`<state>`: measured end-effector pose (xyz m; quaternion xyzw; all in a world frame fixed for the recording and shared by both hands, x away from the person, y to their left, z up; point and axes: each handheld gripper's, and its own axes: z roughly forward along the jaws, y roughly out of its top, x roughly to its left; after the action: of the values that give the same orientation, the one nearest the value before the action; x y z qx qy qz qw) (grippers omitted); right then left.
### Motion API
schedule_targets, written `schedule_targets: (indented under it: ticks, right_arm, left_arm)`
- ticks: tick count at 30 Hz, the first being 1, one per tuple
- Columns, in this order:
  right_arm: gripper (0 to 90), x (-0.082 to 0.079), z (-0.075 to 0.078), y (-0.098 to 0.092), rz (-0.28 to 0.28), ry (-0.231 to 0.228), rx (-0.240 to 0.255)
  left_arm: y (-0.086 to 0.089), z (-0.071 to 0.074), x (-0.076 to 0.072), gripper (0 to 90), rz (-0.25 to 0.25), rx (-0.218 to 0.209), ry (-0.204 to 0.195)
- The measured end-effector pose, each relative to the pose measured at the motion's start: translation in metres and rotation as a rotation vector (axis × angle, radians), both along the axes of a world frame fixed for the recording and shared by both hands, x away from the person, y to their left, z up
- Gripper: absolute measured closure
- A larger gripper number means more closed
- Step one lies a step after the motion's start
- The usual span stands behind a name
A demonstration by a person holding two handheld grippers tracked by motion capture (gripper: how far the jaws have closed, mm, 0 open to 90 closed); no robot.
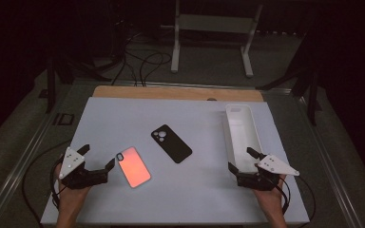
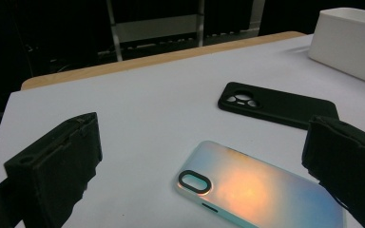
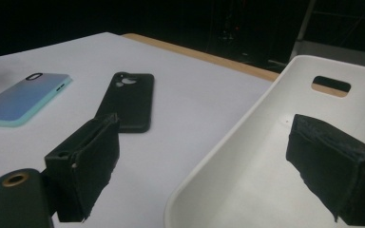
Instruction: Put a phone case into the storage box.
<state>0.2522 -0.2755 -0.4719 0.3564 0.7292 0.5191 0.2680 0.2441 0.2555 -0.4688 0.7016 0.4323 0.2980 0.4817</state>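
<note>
High view shows the left gripper (image 1: 99, 156) with jaws apart just beside the iridescent phone case (image 1: 133, 166), lying flat on the table (image 1: 123, 114), and the right gripper (image 1: 242, 158), also apart, straddling the white tray (image 1: 240, 130) wall, so a shallow pinch may slide the thin case away.

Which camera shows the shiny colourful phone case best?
The left gripper view: the iridescent phone case lies close between the open jaws, camera cutout clear. The high view shows it small and pinkish; the right gripper view shows it far off, bluish.
</note>
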Motion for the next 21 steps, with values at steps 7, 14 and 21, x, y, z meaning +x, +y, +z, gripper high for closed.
schedule_targets:
  ticks: [7,14,21]
  right_arm:
    - [10.7,0.001,-0.001,0.001,0.001,-0.002,-0.011]
    - [10.7,0.001,-0.001,0.002,-0.006,-0.001,-0.017]
    - [10.8,0.002,-0.002,0.003,-0.005,0.0,-0.024]
  left_arm:
    - [-0.001,0.0,0.0,0.0,-0.002,-0.001,-0.005]
    - [-0.006,0.002,0.003,0.0,-0.009,-0.018,-0.005]
    - [-0.014,0.003,0.007,1.0,-0.02,-0.028,0.014]
